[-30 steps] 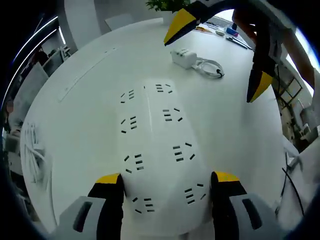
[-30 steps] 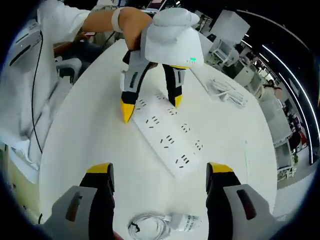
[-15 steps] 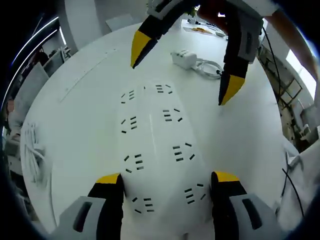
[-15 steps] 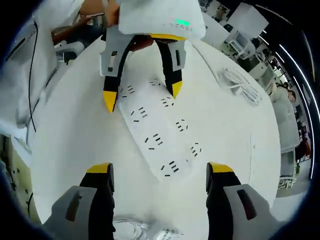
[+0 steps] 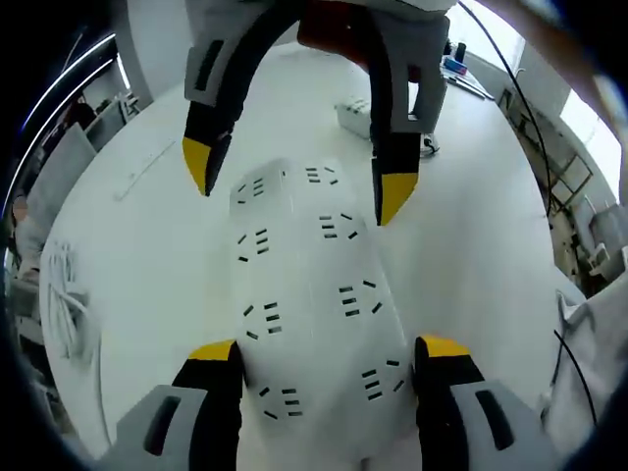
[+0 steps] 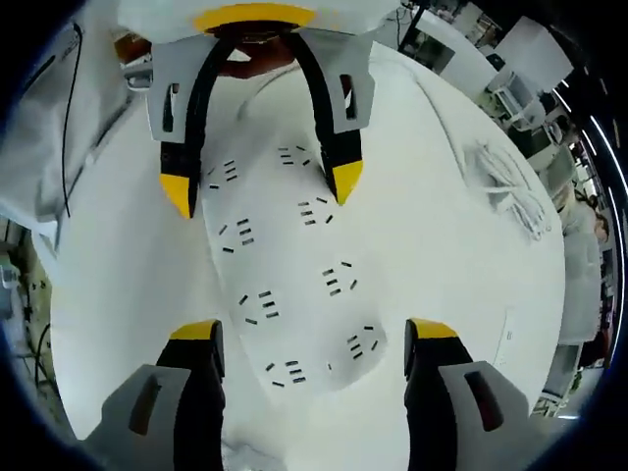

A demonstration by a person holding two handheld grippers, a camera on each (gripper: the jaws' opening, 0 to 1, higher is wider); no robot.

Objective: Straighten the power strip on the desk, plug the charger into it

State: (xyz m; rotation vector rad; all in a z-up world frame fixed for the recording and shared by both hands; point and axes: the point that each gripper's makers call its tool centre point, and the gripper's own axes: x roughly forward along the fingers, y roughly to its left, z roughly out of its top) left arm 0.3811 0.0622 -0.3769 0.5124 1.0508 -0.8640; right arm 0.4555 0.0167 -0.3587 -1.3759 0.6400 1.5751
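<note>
A white power strip point(image 5: 306, 285) with two rows of sockets lies flat on the white desk point(image 5: 137, 255). My left gripper point(image 5: 324, 358) is open, its yellow-tipped jaws either side of the strip's near end. My right gripper point(image 5: 294, 186) comes in from the top, open, straddling the far end. In the right gripper view the power strip point(image 6: 294, 270) runs between my right gripper point(image 6: 312, 343) at the bottom and the left gripper point(image 6: 260, 191) at the top. The white charger point(image 5: 355, 115) with its coiled cable lies beyond the strip, partly hidden by the right gripper.
A bundle of white cables point(image 5: 67, 309) lies at the desk's left edge, and shows as cables point(image 6: 510, 191) in the right gripper view. Small items point(image 5: 461, 74) sit at the far edge. A person's white sleeve and a dark cord point(image 6: 59, 128) are at the left.
My right gripper has come down from above the charger to straddle the strip's far end. The left gripper has kept its place. The strip now lies more in line with the right gripper's jaws.
</note>
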